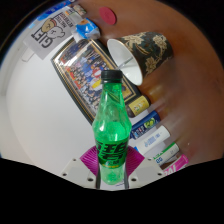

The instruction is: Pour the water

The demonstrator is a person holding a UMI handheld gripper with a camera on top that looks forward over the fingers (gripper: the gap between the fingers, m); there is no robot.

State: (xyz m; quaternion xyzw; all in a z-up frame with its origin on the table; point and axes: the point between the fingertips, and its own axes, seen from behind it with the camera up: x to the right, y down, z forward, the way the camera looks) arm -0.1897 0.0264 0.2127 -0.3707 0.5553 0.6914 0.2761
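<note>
Grasping: gripper [113, 168] clenched on green bottle [112, 130], pads [94, 158] pressing both sides
Bottle: upright, black cap on
Cup [140, 53]: far right, tilted
Table [35, 110]: white

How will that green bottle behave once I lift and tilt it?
The green bottle is tall and narrow, so probably tippy if bumped. It looks like thin clear plastic, so likely squeezable. The claw seems to press its base from both sides; held that low, it may swing when tilted.

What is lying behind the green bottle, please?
Behind the green bottle, which is clamped between the gripper fingers, lies a framed picture; the bottle hides part of it.
</note>
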